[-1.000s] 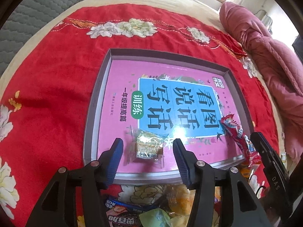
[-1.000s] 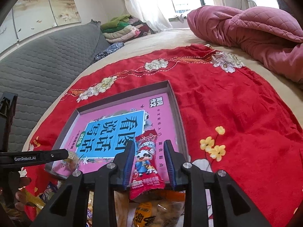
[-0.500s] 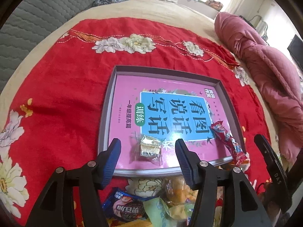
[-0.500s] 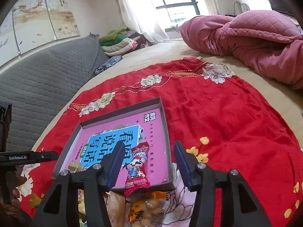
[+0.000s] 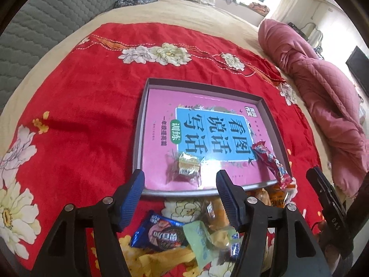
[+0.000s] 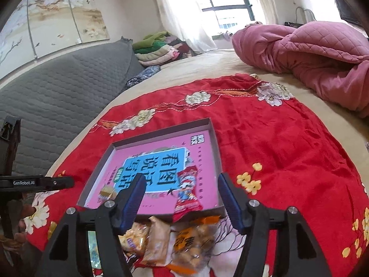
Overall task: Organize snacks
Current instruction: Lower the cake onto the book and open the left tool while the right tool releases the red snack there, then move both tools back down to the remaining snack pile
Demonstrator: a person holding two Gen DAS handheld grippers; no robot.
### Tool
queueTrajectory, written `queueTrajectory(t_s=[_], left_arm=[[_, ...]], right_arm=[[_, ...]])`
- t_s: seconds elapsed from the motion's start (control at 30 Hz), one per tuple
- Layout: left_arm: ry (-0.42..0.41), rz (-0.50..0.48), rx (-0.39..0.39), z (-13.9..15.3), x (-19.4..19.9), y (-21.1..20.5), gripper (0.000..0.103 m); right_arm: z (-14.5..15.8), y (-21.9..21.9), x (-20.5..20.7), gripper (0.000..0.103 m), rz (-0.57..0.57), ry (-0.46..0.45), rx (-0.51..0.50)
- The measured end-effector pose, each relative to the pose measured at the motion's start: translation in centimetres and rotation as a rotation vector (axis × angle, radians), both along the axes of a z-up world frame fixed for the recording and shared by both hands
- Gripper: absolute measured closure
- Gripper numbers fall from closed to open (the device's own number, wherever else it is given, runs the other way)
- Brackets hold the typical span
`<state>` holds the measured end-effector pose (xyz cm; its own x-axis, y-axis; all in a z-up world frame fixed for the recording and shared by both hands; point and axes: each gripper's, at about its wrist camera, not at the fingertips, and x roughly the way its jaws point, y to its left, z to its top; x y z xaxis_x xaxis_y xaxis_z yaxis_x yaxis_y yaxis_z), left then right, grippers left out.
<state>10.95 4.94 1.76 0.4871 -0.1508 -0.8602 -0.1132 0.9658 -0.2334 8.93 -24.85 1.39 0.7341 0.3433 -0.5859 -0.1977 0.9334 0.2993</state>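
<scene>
Crinkly foil: my gold-wrapped snack (image 5: pixel 189 166) and red sausage packet (image 6: pixel 187 192) lie near in the grey tray (image 5: pixel 138 143); left gripper (image 5: pixel 181 190) and right gripper (image 6: pixel 181 195) have just been opening, empty.

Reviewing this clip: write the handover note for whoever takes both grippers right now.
Left gripper: open, empty, its fingers just opening.
Right gripper: open, empty, fingers just opened off the long red snack packet.
In the shallow grey tray with its pink printed sheet: that red packet, its end over the near rim, and a small gold-wrapped candy.
Left: the pile of loose snack packets on the red floral cloth in front of the tray.
</scene>
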Motion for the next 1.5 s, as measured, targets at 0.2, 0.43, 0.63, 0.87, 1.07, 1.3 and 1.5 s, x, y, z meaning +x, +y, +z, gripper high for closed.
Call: queueTrajectory(t_s=[0.2, 0.43, 0.63, 0.87, 1.07, 1.3, 1.5], left_arm=[[0.017, 0.016, -0.003, -0.2, -1.4, 1.4, 0.037], [0.040, 0.031, -0.006, -0.7, -3.4, 2.8, 0.037], [0.059, 0.044, -0.030, -1.3, -5.1, 3.5, 0.037], [0.083, 0.031, -0.040, -1.9, -6.6, 3.2, 0.037], [0.100, 0.011, -0.062, -2.6, -7.6, 2.9, 0.037], [0.127, 0.006, -0.107, -3.8, -8.5, 2.4, 0.037], [0.148, -0.002, -0.141, -4.7, -8.7, 2.0, 0.037]], right_arm=[[0.0, 0.7, -0.6, 0.036, 0.012, 0.012, -0.011], [-0.1, 1.1, -1.4, 0.035, 0.018, 0.026, -0.018], [-0.5, 1.0, -2.4, 0.034, 0.016, 0.061, -0.021], [-0.9, 1.0, -3.5, 0.030, 0.016, 0.095, -0.032], [-1.6, 0.9, -4.1, 0.030, 0.005, 0.140, -0.053], [-2.5, 0.2, -4.2, 0.030, -0.026, 0.190, -0.054], [-3.1, 0.5, -4.2, 0.030, -0.015, 0.209, -0.063]])
